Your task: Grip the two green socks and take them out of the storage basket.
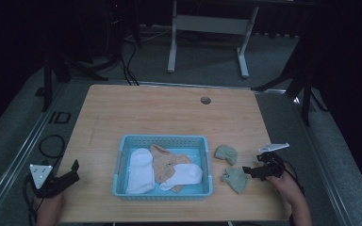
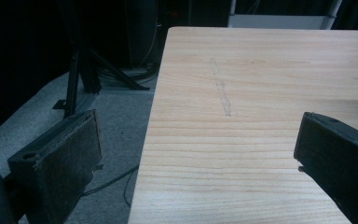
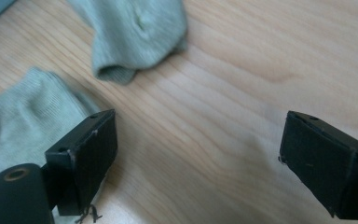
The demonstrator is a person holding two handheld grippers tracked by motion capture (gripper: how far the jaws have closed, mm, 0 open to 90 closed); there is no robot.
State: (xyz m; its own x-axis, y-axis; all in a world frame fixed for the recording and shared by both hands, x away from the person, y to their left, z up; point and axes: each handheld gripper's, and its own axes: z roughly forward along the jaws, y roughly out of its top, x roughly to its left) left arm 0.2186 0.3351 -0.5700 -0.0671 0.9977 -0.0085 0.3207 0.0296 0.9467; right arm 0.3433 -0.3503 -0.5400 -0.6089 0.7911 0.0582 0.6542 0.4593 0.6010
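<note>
Right gripper (image 3: 198, 163) is held wide apart, empty, just beside two pale green knit socks (image 1: 234, 179) on the wooden table (image 1: 169, 113), likely readied for a grasp.

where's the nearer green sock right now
In the high view the nearer green sock lies on the table right of the blue basket, just left of the right hand-held gripper.

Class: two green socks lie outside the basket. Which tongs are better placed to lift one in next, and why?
The right tongs. They are open beside the near green sock, just right of the basket. The left tongs, also open, sit at the table's far left edge, away from both socks.
</note>
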